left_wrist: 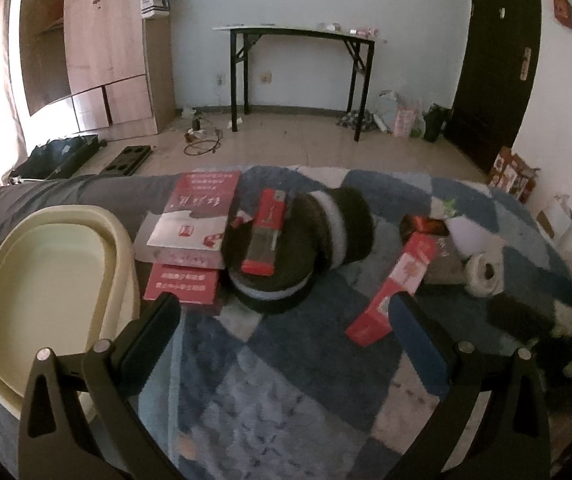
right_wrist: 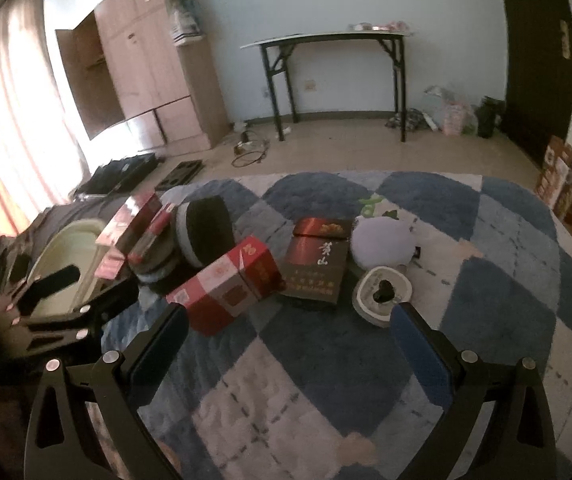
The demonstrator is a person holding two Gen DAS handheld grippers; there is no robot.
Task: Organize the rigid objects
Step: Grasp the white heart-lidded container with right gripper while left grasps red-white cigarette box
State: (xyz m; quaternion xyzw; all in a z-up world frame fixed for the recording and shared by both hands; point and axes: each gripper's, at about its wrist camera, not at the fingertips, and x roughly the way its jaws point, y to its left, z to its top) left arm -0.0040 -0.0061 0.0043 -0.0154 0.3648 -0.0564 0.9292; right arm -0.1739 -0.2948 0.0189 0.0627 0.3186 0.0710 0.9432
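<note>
We hold both grippers, left (left_wrist: 286, 316) and right (right_wrist: 290, 324), spread and empty above the blanket (right_wrist: 326, 360). Boxes (right_wrist: 226, 284) lie scattered there; the basin (left_wrist: 46, 280) waits left, likely to collect them.

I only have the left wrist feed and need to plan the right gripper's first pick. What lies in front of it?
Observer: A dark carton with gold lettering lies flat right beside the long red box.
Operator: Is the right gripper holding anything?
Observer: No, the right gripper is open and empty above the blanket.
Operator: Anything near its right finger?
Observer: A round white object with something dark at its centre sits just beyond that fingertip.
</note>
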